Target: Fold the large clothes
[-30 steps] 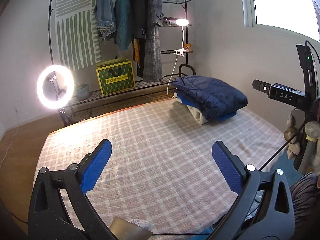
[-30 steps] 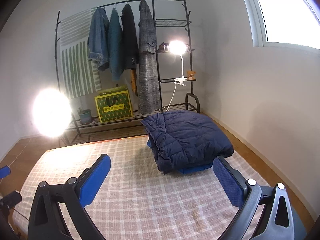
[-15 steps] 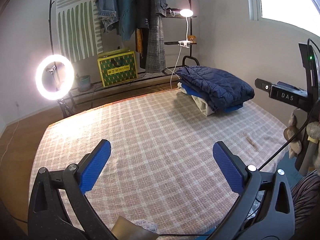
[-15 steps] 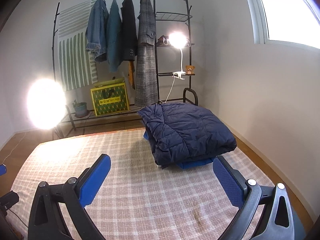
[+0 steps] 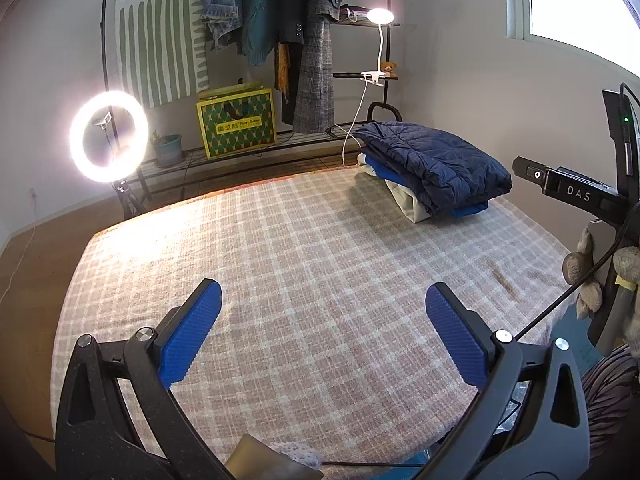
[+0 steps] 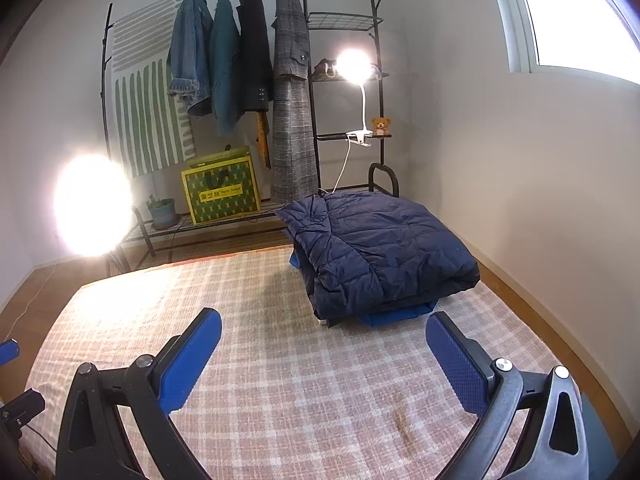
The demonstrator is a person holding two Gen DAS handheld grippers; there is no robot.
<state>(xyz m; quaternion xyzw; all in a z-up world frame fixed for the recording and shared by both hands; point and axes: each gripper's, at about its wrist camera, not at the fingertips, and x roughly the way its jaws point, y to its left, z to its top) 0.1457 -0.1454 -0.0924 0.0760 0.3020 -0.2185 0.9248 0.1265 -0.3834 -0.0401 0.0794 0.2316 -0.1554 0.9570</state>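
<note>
A folded navy quilted jacket [image 5: 436, 166] [image 6: 380, 252] tops a small pile of folded clothes at the far right corner of the plaid-covered bed [image 5: 300, 264] [image 6: 280, 380]. Under it show a blue garment [image 6: 394, 316] and a cream one [image 5: 406, 202]. My left gripper [image 5: 323, 322] hovers open over the bed's near middle, nothing between its blue pads. My right gripper [image 6: 323, 354] is open too, empty, just short of the pile. The right gripper's body [image 5: 576, 192] shows at the right edge of the left wrist view.
A black clothes rack [image 6: 304, 80] with hanging coats stands beyond the bed, with a green-yellow box [image 6: 220, 192] and a potted plant [image 6: 162, 210] on its low shelf. A ring light [image 5: 108, 136] glows at left, a clip lamp [image 6: 354, 66] at right. The wall runs close along the bed's right side.
Both grippers tilted down and drew slightly back, so the rack rises in view and the pile sits lower. Both stayed open and empty.
</note>
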